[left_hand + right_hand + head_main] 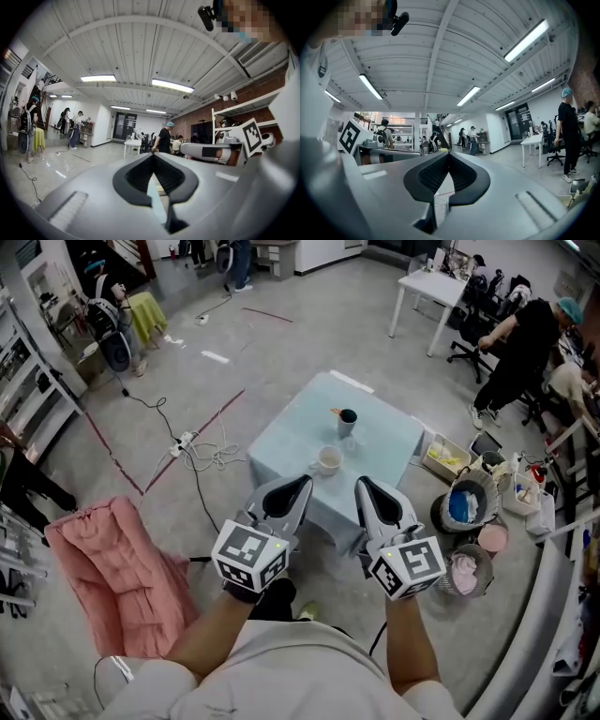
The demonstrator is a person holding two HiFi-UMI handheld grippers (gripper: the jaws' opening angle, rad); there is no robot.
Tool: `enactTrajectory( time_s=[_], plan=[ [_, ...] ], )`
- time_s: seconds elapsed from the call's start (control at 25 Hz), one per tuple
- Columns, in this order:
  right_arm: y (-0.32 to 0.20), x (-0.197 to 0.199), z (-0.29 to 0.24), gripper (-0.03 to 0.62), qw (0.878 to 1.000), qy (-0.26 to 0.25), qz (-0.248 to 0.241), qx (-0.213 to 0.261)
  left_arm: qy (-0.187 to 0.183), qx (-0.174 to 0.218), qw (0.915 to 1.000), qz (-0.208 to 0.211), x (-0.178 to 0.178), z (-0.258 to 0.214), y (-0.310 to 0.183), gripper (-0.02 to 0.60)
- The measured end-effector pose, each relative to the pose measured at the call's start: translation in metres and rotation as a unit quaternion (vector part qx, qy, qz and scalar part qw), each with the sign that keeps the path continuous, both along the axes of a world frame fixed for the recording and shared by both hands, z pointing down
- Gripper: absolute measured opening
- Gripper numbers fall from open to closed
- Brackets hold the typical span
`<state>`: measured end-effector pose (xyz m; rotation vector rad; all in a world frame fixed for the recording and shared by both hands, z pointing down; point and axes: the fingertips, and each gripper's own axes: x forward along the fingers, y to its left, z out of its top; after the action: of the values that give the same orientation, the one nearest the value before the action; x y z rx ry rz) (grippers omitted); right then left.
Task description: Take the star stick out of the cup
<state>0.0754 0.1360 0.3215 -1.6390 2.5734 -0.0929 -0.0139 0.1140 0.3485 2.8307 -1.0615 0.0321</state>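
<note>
A dark cup [348,421] stands on the far part of the small light-blue table [389,442], with the orange star stick [336,412] poking out at its left rim. A white cup [327,460] sits nearer on the table. My left gripper [301,486] and right gripper [364,487] are held side by side above the table's near edge, well short of the dark cup. Both are shut and hold nothing: in the left gripper view the jaw tips [152,155] meet, and so do those in the right gripper view [448,153]. Neither gripper view shows the cups.
A pink-covered seat [112,563] is on the floor at the left. Cables and a power strip [187,442] lie left of the table. Bins and a basket [466,507] crowd the floor to the right. A white table [431,285] and a person in black [520,343] are farther back.
</note>
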Motion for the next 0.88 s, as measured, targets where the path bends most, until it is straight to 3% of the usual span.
enactTrajectory(
  time_s=[0.32, 0.88],
  plan=[
    [-0.047, -0.005, 0.008, 0.011, 1.000, 0.014, 0.006, -0.013, 0.012, -0.011, 0.9999, 0.005, -0.003, 0.009, -0.050, 0.006],
    [-0.179, -0.035, 0.038, 0.014, 0.997, 0.063, 0.023, -0.047, 0.002, -0.019, 0.9988, 0.046, -0.012, 0.038, -0.184, 0.006]
  ],
)
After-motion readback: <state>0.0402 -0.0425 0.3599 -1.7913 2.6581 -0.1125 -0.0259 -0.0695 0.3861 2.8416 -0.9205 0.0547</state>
